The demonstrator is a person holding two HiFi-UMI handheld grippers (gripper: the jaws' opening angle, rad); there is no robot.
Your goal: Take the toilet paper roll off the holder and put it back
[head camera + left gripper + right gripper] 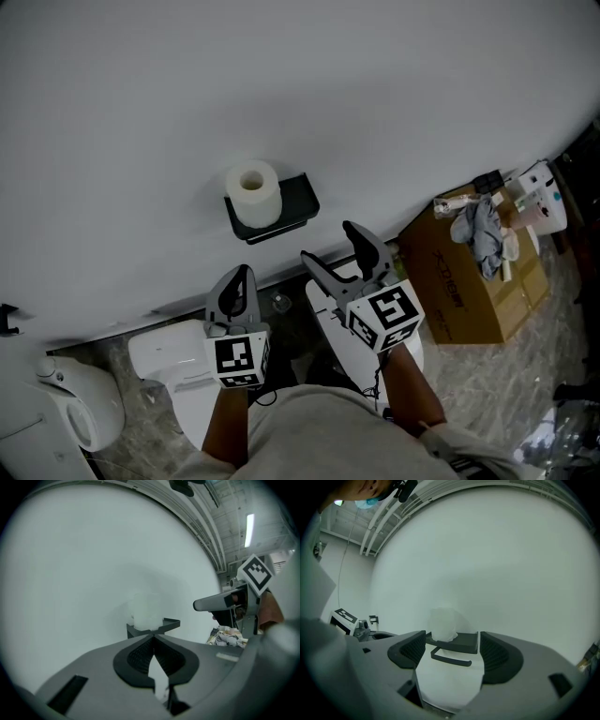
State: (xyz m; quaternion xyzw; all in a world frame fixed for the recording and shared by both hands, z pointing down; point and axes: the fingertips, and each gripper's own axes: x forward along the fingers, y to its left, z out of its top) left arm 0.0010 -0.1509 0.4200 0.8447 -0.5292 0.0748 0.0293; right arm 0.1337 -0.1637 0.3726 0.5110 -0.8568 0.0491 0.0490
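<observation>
On the wall holder the toilet paper roll stands upright, removal not yet begun: right tool released and aimed at it, left tool clenched empty; next, likely advance and grasp.

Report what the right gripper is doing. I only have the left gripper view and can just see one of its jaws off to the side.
Observer: The right gripper is open, its jaws wide apart with nothing between them. It faces the holder.
Operator: Say how the roll sits.
Observer: The toilet paper roll stands on end on top of the holder, with its core hole facing up.
Operator: Check underneath the holder.
Observer: The right gripper view shows a thin bar hanging below the holder, with no roll on it.
</observation>
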